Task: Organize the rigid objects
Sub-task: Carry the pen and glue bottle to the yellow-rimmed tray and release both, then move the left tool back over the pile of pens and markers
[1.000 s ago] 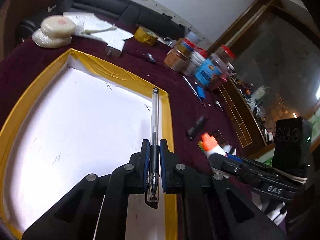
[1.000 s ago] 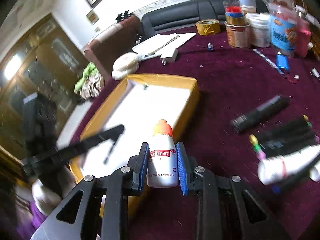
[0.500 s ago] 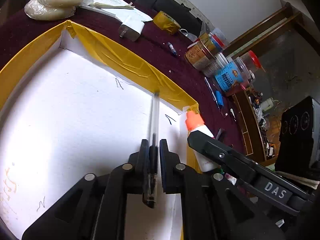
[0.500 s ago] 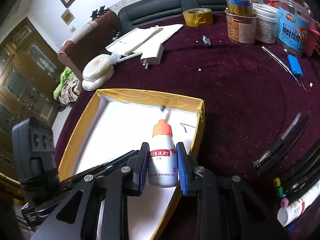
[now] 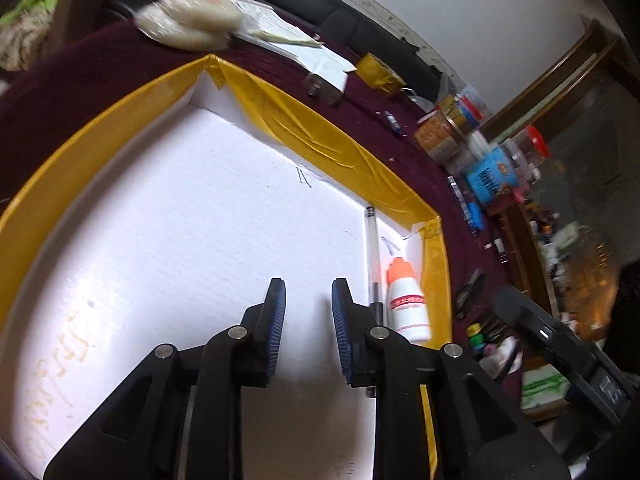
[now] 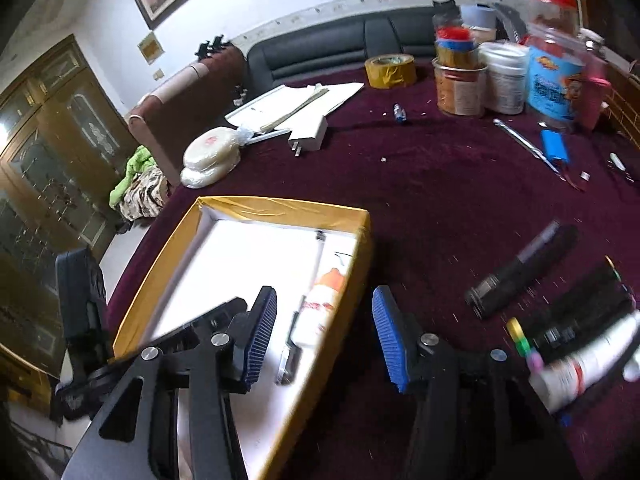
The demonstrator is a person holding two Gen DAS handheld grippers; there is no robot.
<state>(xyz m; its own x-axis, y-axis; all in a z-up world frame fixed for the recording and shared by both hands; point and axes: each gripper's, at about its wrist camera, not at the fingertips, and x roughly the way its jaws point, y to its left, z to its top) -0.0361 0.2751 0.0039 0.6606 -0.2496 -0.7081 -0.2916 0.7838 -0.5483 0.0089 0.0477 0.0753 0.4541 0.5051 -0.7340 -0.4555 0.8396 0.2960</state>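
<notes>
A white tray with a yellow taped rim (image 5: 320, 140) (image 6: 280, 210) lies on the maroon tablecloth. A clear pen (image 5: 372, 252) (image 6: 316, 264) and a white bottle with an orange cap (image 5: 406, 304) (image 6: 320, 308) lie side by side in the tray by its right wall. My left gripper (image 5: 308, 304) is open and empty over the tray floor, left of the pen. My right gripper (image 6: 324, 308) is open and empty above the tray's right wall, with the bottle below it.
Black markers (image 6: 524, 272), a white tube (image 6: 588, 364) and coloured caps lie on the cloth right of the tray. Jars (image 6: 460, 76), a tape roll (image 6: 390, 70), a white charger (image 6: 308, 136), papers and wrapped round cakes (image 6: 212, 156) stand at the back.
The left gripper opened and let the pen down into the tray. The right gripper opened and let the bottle down beside the pen. Both grippers have drawn back.
</notes>
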